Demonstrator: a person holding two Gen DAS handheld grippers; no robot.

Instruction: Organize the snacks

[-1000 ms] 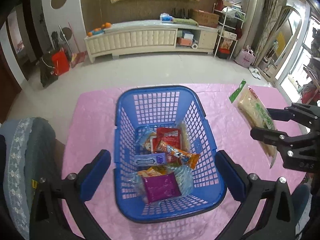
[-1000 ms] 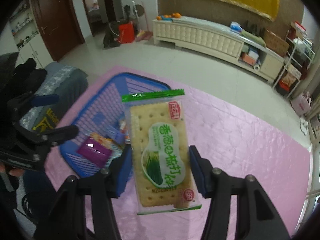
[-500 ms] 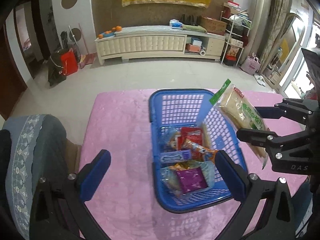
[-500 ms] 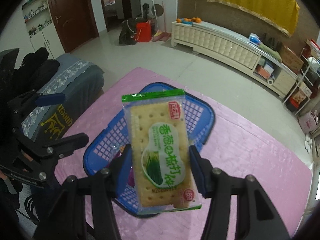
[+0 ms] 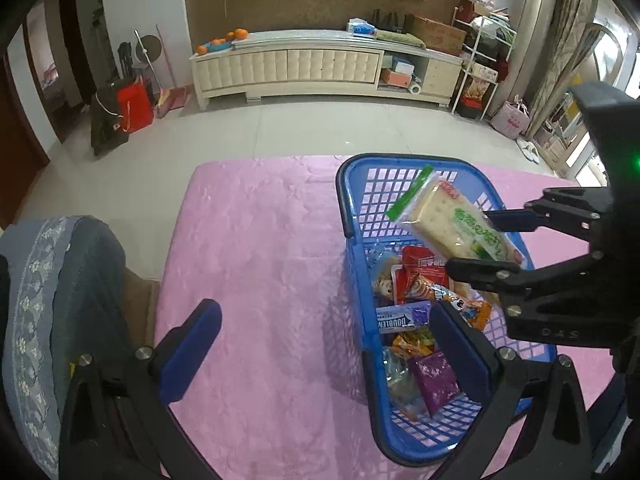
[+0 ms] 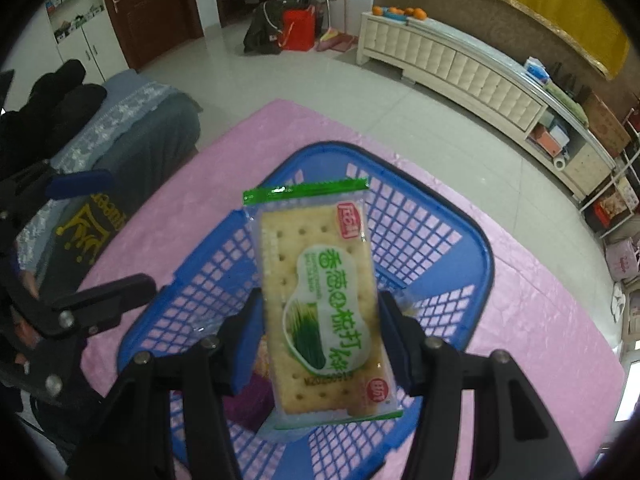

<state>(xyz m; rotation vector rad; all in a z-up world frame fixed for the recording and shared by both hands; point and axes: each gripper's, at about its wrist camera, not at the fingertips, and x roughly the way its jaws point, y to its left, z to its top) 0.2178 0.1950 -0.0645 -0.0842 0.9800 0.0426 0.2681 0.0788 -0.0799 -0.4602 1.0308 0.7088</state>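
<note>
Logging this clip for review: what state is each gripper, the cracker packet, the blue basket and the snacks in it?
Right gripper: shut on the cracker packet, over the basket.
Cracker packet: sealed, held in the air between the fingers.
Left gripper: open, holding nothing, over the pink tablecloth.
Blue basket: upright on the tablecloth, partly filled.
Snacks in the basket: lying loose, overlapping.

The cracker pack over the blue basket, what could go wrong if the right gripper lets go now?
The cracker pack, clamped in the right gripper, hangs above the blue basket, so a drop could crack the biscuits. The snacks already piled inside may leave it resting crooked.
</note>
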